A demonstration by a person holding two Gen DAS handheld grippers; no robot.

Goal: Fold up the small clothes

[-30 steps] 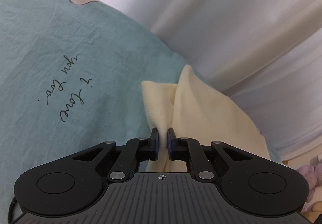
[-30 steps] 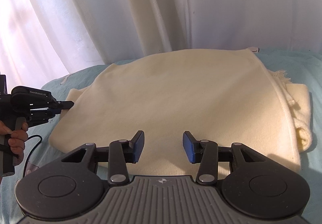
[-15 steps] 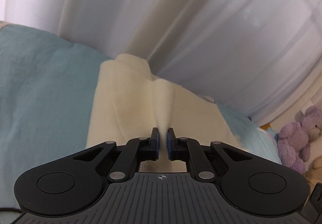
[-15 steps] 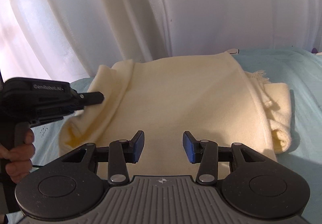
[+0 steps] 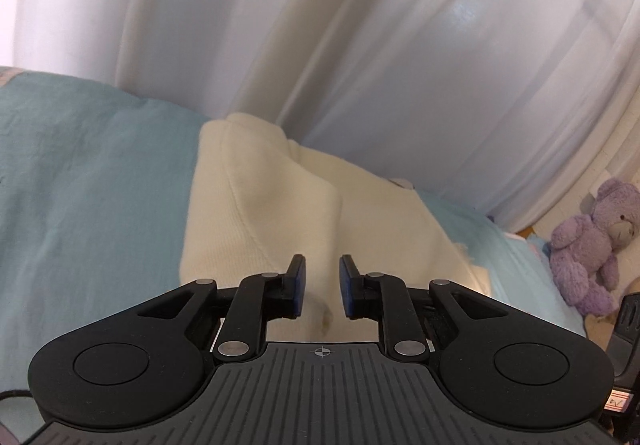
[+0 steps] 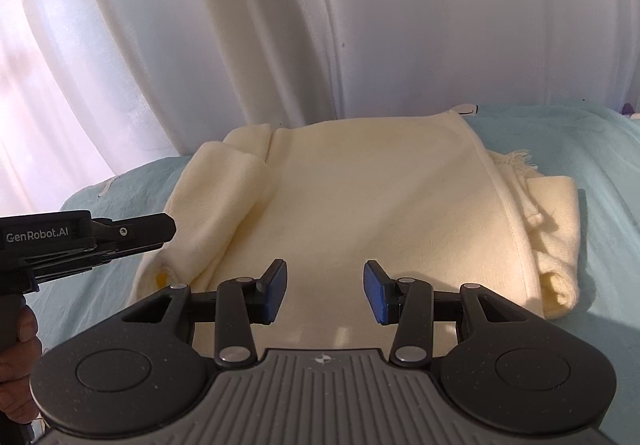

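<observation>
Left wrist view first: your left gripper (image 5: pixel 322 287) has just been opening its jaws, and they now stand a little way apart with the cream garment (image 5: pixel 280 221) showing between the pads but no longer pinched. That looks like a release, the left flap laid over and let go.

Over to the right wrist view, and you can see the result: the cream garment (image 6: pixel 360 213) lies spread on the teal bedsheet (image 6: pixel 600 149), close up to the white curtain (image 6: pixel 400 25), with its left side turned inward in a soft ridge and its right side already doubled over, a rolled sleeve end sitting at the near right corner. Your left gripper (image 6: pixel 170 231) hangs just beside that left fold, at the picture's left, your hand (image 6: pixel 20 349) on its grip below.

Your right gripper (image 6: pixel 324 293) hovers over the near middle of the garment, jaws moderately apart, nothing between them, pads clear of the cloth.

So I'd call this the end of the side fold. What's next, by my reading, is the lengthwise fold: bring both grippers to the near hem, take a corner each, and carry it toward the curtain. Watch that left ridge; it looks loose and could slide open if you drag across it.
</observation>
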